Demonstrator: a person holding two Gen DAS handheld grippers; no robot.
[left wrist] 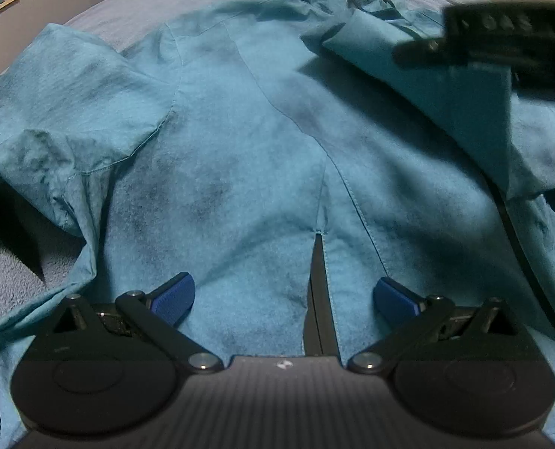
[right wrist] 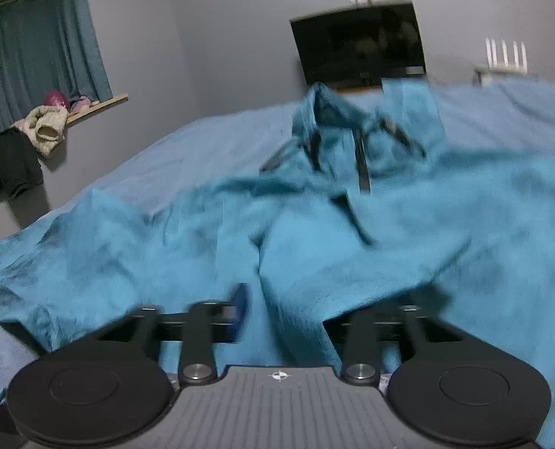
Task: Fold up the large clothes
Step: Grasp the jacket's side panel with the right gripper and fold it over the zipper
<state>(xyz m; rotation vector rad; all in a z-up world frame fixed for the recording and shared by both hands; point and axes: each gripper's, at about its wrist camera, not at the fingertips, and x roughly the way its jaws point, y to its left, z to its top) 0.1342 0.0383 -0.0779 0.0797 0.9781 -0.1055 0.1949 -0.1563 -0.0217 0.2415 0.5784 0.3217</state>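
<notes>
A large teal hooded jacket (left wrist: 240, 157) lies spread on a blue-grey bed (left wrist: 135, 7), hood with dark drawstrings at the far end. My left gripper (left wrist: 285, 295) is open, its blue pads apart above the hem near a back vent slit (left wrist: 318, 262). In the right wrist view the jacket (right wrist: 352, 243) is lifted and blurred. My right gripper (right wrist: 270, 307) is shut on a fold of the jacket's fabric; only its left blue pad (right wrist: 240, 299) shows, the other is under cloth. The right gripper also shows, dark and blurred, in the left wrist view (left wrist: 502, 48), over the folded right side.
The bed (right wrist: 187, 149) fills most of both views. A wall screen (right wrist: 359, 45) hangs beyond it. A curtain (right wrist: 34, 67) and a sill with a clothes heap (right wrist: 45, 127) are at the left. A white rack (right wrist: 502, 60) stands at the right.
</notes>
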